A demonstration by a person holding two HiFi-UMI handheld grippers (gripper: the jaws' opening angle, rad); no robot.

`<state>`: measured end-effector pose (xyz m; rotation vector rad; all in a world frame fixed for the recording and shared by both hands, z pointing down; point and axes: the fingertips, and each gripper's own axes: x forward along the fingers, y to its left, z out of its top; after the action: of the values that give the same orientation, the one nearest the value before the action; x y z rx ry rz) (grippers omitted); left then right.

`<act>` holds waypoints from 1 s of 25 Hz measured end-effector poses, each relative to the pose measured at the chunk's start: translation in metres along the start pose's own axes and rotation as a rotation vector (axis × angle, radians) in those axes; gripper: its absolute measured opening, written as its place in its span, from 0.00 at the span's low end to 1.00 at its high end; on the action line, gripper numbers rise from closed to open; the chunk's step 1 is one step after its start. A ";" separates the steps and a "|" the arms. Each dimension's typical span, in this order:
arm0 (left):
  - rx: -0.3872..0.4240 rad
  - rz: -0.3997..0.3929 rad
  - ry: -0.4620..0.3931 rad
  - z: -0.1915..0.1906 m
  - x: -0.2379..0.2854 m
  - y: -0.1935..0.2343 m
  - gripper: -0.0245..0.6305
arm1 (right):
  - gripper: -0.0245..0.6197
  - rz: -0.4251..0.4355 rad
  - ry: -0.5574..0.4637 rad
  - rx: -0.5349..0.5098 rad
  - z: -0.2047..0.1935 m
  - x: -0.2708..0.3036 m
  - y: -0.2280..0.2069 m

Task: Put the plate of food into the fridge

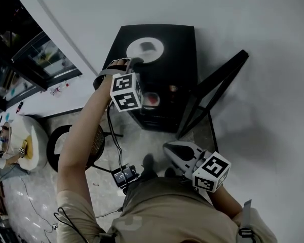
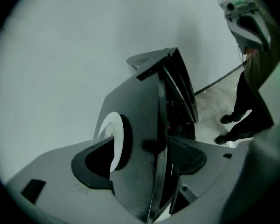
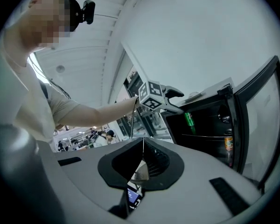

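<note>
The white plate (image 1: 145, 48) sits on top of the black fridge (image 1: 178, 49), just by my left gripper (image 1: 133, 64). Its jaws stand wide and hold nothing. My right gripper (image 1: 175, 152) is pinched closed and empty, low over the pale floor (image 1: 142, 140). The fridge door (image 1: 213, 92) hangs open by the white wall (image 1: 253, 29).

The left arm (image 1: 81, 140) is extended forward, away from the torso, with the forearm bare. It carries the left claw (image 1: 134, 63), which is pitched downward. The jaws of this claw stand wide apart, and nothing is pressed between the pads (image 2: 186, 155). The right forearm (image 1: 227, 202) is held close beside the torso. The right claw (image 1: 168, 148) points roughly level, ahead of the body. Its jaws are closed tip to tip, with nothing clamped between them.
</note>
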<state>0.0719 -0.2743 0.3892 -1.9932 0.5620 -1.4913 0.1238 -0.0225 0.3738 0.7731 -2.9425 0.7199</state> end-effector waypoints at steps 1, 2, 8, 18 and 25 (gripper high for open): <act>0.003 -0.024 0.000 0.000 0.001 -0.001 0.54 | 0.07 -0.002 0.003 0.003 0.000 0.003 0.000; 0.007 -0.045 -0.001 -0.001 0.003 -0.002 0.55 | 0.07 -0.004 0.004 0.004 0.000 0.006 0.000; 0.007 -0.133 -0.023 -0.001 0.011 -0.002 0.57 | 0.07 -0.033 0.004 0.002 0.003 0.019 -0.001; -0.041 -0.227 -0.087 -0.001 0.021 -0.005 0.59 | 0.07 -0.068 0.036 0.017 -0.004 0.039 -0.007; -0.026 -0.197 -0.095 -0.001 0.017 -0.004 0.59 | 0.07 -0.068 0.038 0.033 -0.004 0.043 -0.008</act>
<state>0.0757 -0.2825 0.4042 -2.1795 0.3554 -1.4994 0.0895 -0.0463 0.3867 0.8478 -2.8619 0.7710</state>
